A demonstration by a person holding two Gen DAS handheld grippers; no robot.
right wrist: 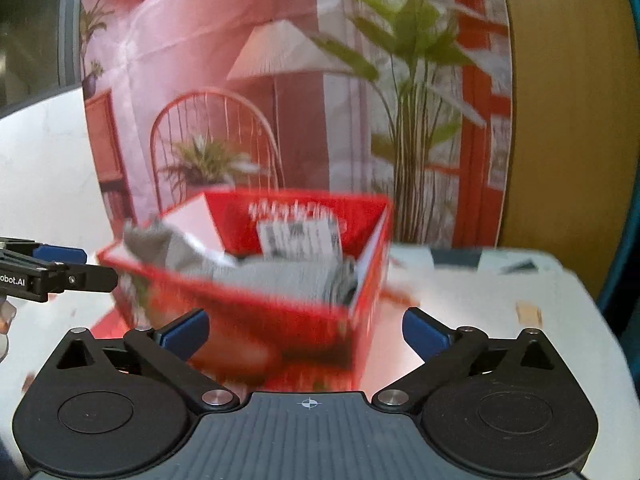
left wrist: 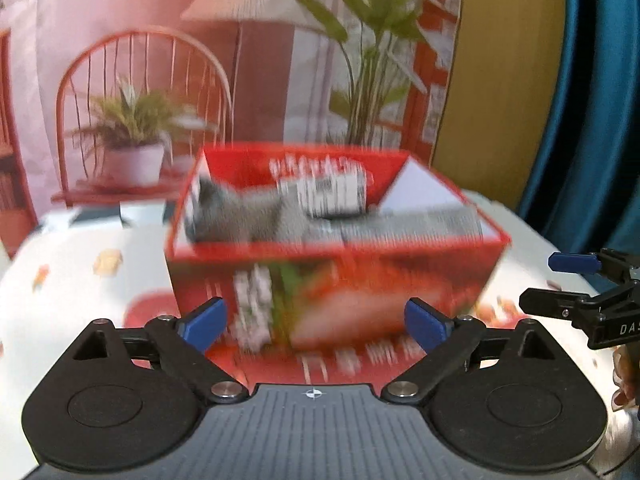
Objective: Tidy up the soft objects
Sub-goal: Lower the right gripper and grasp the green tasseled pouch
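Left wrist view: the left gripper (left wrist: 316, 322) has its jaws spread wide with nothing between them, aimed down at the red box (left wrist: 336, 276) on the desk (left wrist: 80, 280). Grey socks (left wrist: 256, 216) lie inside the box, one draped near the rim. The right gripper (left wrist: 560, 280) shows at the right edge. A clean finish likely means keeping clear of the box walls.

Right wrist view: the right gripper (right wrist: 306, 330) also has its jaws spread and empty, tilted down toward the box corner. One sock cuff (right wrist: 152, 244) overhangs the rim and may need tucking in.
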